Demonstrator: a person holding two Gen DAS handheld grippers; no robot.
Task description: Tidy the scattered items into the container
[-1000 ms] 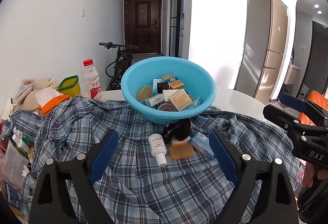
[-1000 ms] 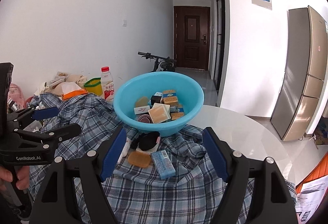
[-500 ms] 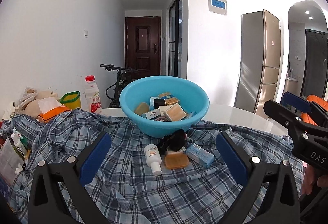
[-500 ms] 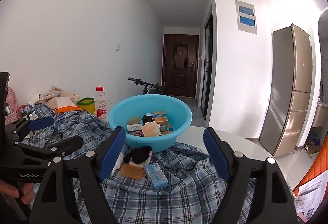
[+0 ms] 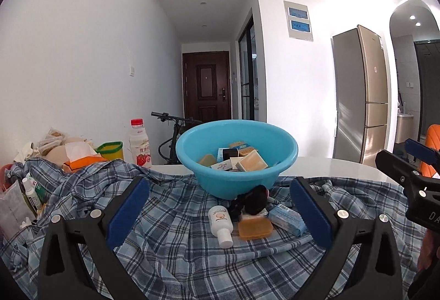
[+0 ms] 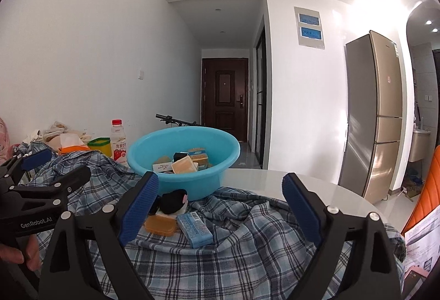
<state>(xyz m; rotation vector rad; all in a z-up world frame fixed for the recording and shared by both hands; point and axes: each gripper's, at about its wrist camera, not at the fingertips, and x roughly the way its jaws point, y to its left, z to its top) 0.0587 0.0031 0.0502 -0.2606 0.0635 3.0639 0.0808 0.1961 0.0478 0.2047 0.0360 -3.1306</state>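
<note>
A blue basin (image 5: 236,179) (image 6: 176,182) holding several small boxes and soaps stands on a plaid shirt (image 5: 176,250) (image 6: 247,239). In front of it lie a white bottle (image 5: 221,221), an orange soap (image 5: 255,228) (image 6: 160,225), a light-blue box (image 5: 287,219) (image 6: 194,228) and a black-and-white object (image 5: 255,199) (image 6: 173,199). My left gripper (image 5: 218,212) is open, held near and low before these items. My right gripper (image 6: 220,206) has its jaws opening, with nothing pressed between them; the items sit toward its left finger.
Left of the basin stand a drink bottle (image 5: 139,146), a green-rimmed yellow cup (image 5: 110,153), a tissue pack (image 5: 79,155) and more clutter. A white round table (image 6: 302,190) shows beyond the shirt. A fridge (image 6: 376,113) and a bicycle (image 5: 176,132) stand behind.
Both grippers have sunk and tilted up toward level, so the basin now appears lower in each view. Both pairs of jaws stand wider than before.
</note>
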